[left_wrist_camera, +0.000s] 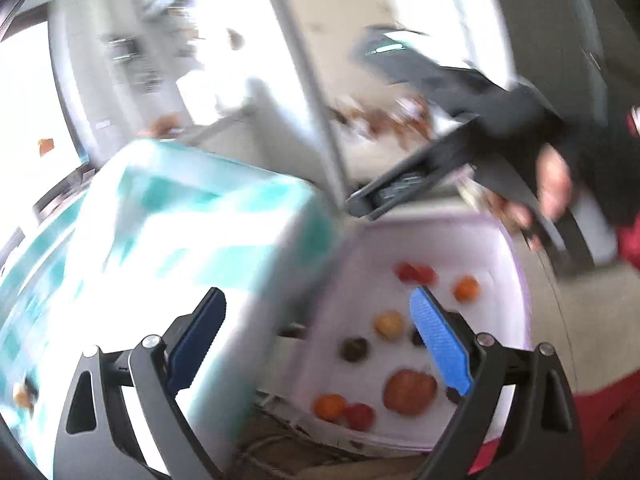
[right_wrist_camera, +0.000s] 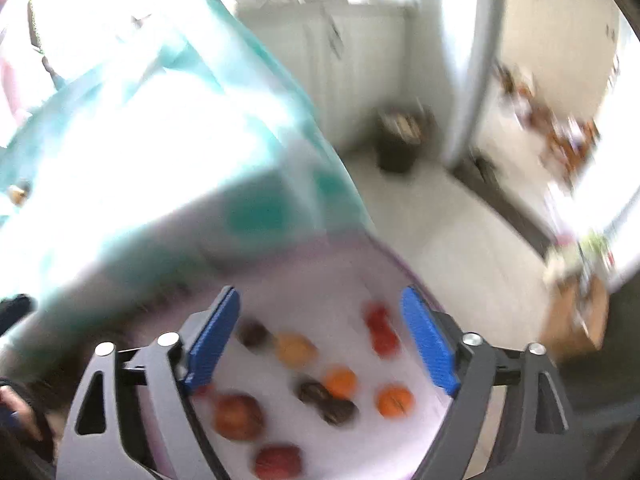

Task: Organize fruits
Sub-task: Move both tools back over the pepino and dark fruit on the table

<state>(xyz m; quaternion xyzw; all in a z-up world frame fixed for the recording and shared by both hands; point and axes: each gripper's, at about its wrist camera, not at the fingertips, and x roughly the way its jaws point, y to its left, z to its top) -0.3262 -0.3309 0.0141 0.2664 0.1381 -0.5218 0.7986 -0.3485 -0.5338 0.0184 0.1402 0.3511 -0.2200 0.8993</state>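
My right gripper [right_wrist_camera: 322, 336] hangs wide apart with nothing between its blue pads [right_wrist_camera: 428, 344], looking down on a pale lilac tray [right_wrist_camera: 320, 272] where the fruits lie loose and mostly apart: two small orange ones [right_wrist_camera: 394, 400], a yellowish one [right_wrist_camera: 294, 350], a red pair [right_wrist_camera: 380, 330], a bigger red-orange fruit [right_wrist_camera: 238, 416] and some dark ones [right_wrist_camera: 336, 406] that blur keeps me from naming. My left gripper [left_wrist_camera: 316, 334] is equally spread and empty, hovering over the near edge of the same tray beside a teal-and-white checked cloth [left_wrist_camera: 168, 216]. I judge these fruits light, round and apt to roll, the red ones probably soft-skinned, so I would close across the widest part with a gentle squeeze. From the left camera, the right hand [left_wrist_camera: 554, 184] holds its tool slanted down toward the tray's far corner; both tools tilt steeply downward.
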